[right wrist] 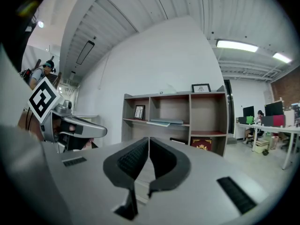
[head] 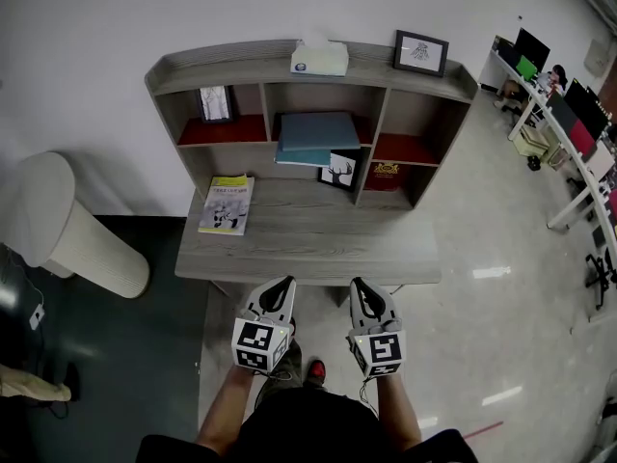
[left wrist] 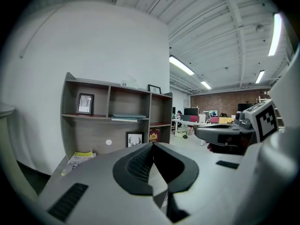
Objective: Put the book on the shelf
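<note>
My left gripper [head: 284, 285] and right gripper [head: 362, 286] are closed on nothing; reaching the far-left book [head: 228, 204] unopened could shove it off the desk [head: 318, 254].

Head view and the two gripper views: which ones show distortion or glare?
Left gripper view: strong fisheye, dark corners, the shelf unit bows, ceiling lights blow out. Right gripper view: same fisheye, a bright ceiling lamp. Head view: milder bending at the edges, light glare patches on the floor; the yellow book is sharp.
</note>
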A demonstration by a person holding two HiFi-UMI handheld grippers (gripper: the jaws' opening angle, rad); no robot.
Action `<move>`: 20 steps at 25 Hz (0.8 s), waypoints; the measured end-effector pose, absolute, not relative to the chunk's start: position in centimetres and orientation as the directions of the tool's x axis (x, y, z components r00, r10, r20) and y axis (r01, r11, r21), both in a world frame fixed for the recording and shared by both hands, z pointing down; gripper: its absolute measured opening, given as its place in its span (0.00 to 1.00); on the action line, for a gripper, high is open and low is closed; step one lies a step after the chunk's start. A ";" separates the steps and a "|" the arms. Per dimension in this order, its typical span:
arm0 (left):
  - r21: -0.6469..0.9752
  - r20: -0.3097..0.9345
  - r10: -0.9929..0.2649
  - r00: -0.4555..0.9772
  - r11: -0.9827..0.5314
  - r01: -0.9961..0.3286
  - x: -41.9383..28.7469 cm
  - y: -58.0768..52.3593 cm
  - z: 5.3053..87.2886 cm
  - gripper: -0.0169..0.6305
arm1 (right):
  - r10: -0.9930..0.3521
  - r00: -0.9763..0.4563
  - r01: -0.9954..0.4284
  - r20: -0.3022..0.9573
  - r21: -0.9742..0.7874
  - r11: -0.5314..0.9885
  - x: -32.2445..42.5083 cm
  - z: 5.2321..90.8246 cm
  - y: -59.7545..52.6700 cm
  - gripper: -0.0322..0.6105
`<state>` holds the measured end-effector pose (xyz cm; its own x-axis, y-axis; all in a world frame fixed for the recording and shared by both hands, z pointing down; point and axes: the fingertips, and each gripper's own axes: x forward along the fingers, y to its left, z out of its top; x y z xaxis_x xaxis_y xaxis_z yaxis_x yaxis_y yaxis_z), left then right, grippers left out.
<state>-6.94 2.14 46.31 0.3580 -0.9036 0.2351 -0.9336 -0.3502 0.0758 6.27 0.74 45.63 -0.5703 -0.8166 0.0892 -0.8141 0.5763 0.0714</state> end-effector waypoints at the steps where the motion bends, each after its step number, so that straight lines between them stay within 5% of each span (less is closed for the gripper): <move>1: 0.077 0.235 -0.904 0.357 -0.349 -0.934 -6.9 2.3 46.3 0.04 | -0.815 -0.573 -0.812 0.091 0.073 0.579 6.3 45.6 0.9 0.11; 20: 0.084 0.226 -0.905 0.361 -0.351 -0.932 -6.1 2.7 45.9 0.04 | -0.812 -0.576 -0.809 0.090 0.079 0.583 7.0 45.4 1.7 0.11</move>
